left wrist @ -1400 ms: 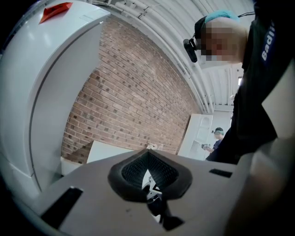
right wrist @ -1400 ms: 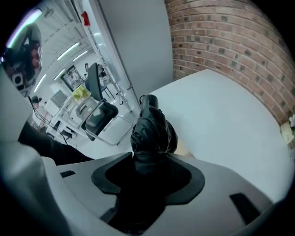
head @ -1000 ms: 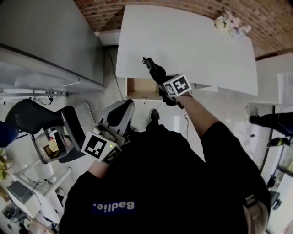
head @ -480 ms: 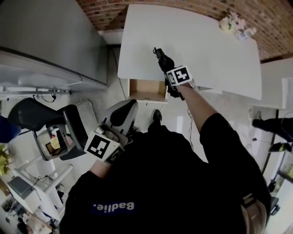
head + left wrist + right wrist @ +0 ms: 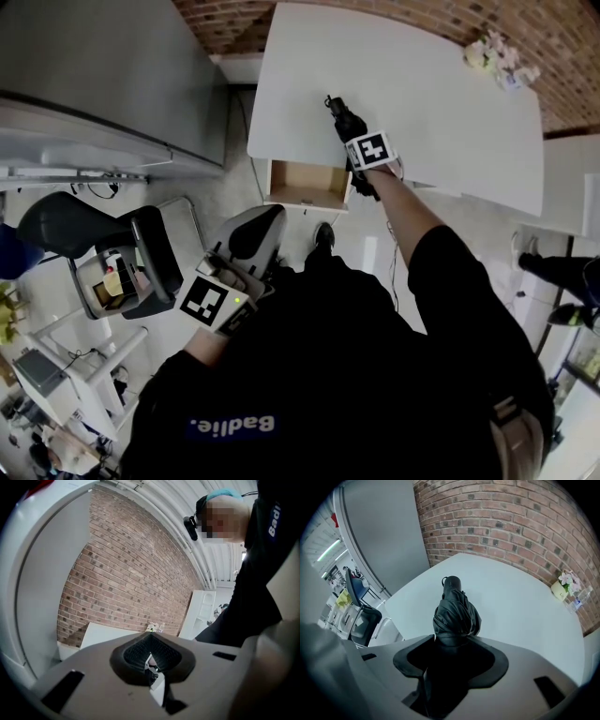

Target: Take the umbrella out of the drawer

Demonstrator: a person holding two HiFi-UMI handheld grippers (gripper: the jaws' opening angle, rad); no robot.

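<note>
A black folded umbrella (image 5: 341, 116) is out of the drawer, held just over the white table (image 5: 441, 84) near its front edge. My right gripper (image 5: 350, 131) is shut on it, pointing steeply down. In the right gripper view the umbrella (image 5: 454, 613) sticks out ahead of the right gripper (image 5: 452, 644), its cap end over the tabletop. The brown drawer (image 5: 305, 184) stands open under the table edge, and its inside looks bare. My left gripper (image 5: 255, 228) is held back near my body, with its jaws together on nothing; the left gripper (image 5: 151, 641) faces the brick wall.
A small vase of flowers (image 5: 493, 54) stands at the table's far right corner. A grey cabinet (image 5: 94, 75) runs along the left. A dark office chair (image 5: 66, 230) and a small cart with items (image 5: 117, 281) stand on the floor at the left.
My right gripper has carried the umbrella from above the drawer further in over the tabletop and a little lower. The left gripper has stayed where it was.
</note>
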